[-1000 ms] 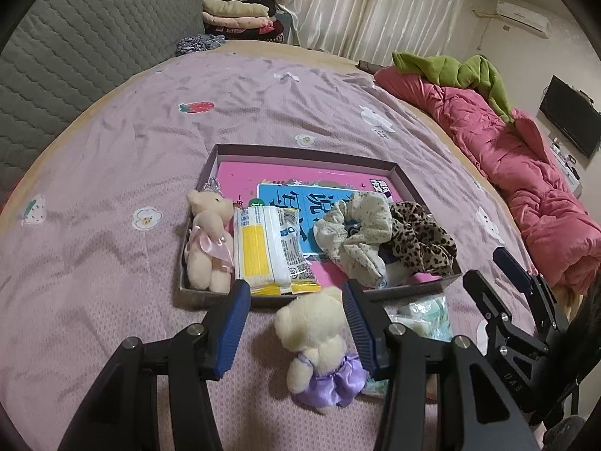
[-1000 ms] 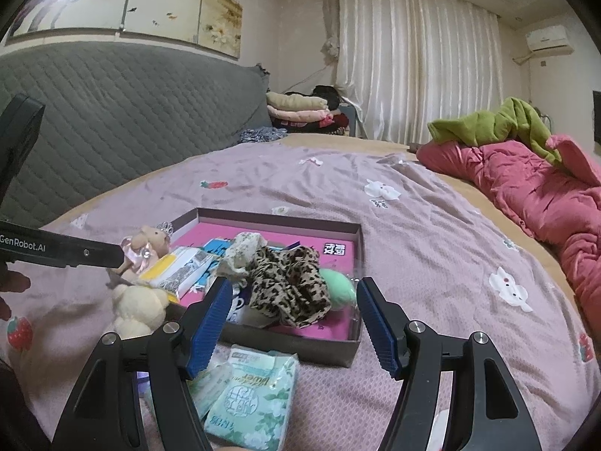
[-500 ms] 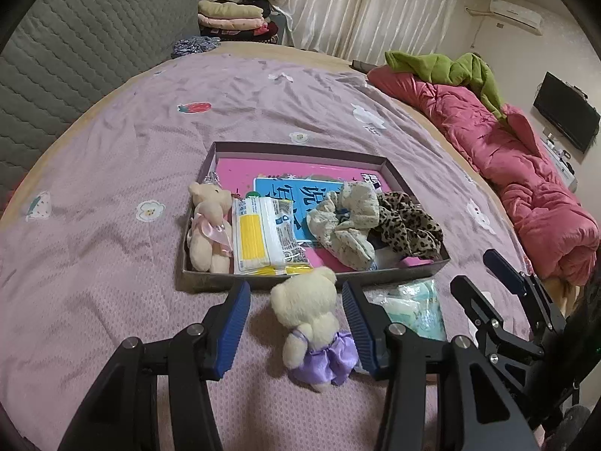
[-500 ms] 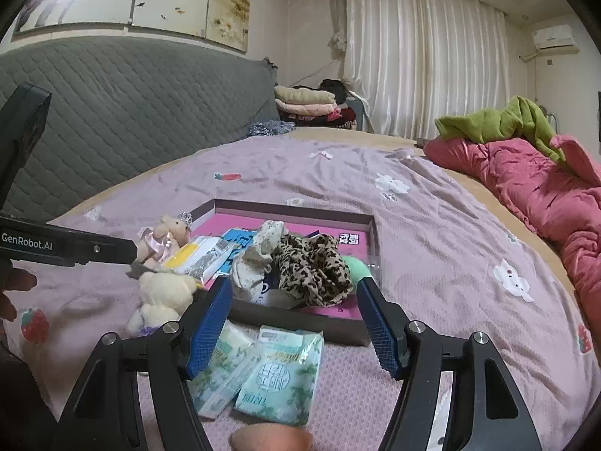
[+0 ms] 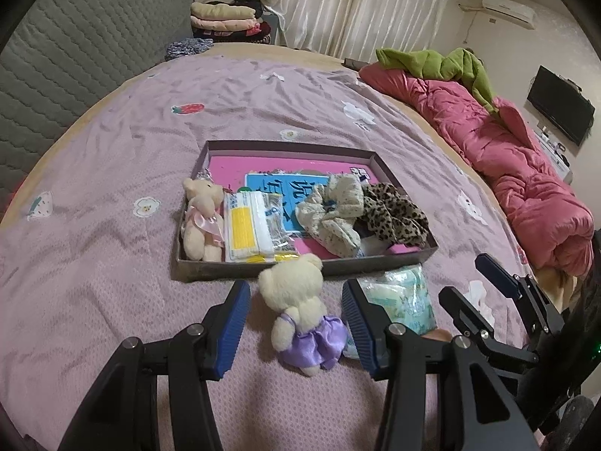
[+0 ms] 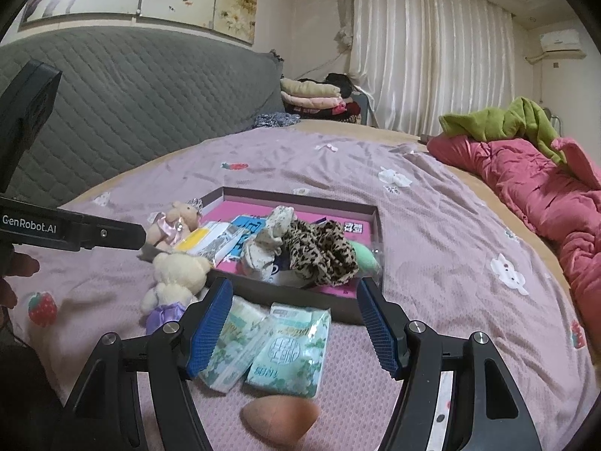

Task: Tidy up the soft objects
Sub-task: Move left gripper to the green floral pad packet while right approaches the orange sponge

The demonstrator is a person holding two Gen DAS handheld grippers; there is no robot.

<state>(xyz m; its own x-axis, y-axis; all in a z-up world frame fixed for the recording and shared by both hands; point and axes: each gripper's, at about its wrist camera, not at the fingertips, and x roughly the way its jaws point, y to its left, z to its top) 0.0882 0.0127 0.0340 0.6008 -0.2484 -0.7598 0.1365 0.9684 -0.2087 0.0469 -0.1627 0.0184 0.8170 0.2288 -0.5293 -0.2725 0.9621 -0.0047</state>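
Note:
A shallow box (image 5: 199, 263) (image 6: 300, 203) on the purple bedspread holds a bear in a pink dress (image 5: 201, 221), a yellow tissue pack (image 5: 249, 227), a cream scrunchie (image 5: 334, 214), a leopard scrunchie (image 5: 394, 212) and a green sponge (image 6: 366, 259). A cream bear in a purple dress (image 5: 298, 314) (image 6: 174, 278) lies in front of the box, between the open jaws of my left gripper (image 5: 296, 319), untouched. My right gripper (image 6: 293, 323) is open above two green tissue packs (image 6: 289, 349) (image 5: 402, 297). An orange sponge (image 6: 280, 419) lies nearest.
A pink quilt (image 5: 507, 158) (image 6: 537, 188) with a green garment (image 5: 439, 64) runs along the bed's right side. A grey quilted headboard (image 6: 131, 105) stands at the left. Folded clothes (image 5: 225, 22) are stacked at the back.
Both grippers have drawn back from the box, so more of the bed shows. The purple-dress bear now lies farther ahead between the left jaws. Nothing was grasped.

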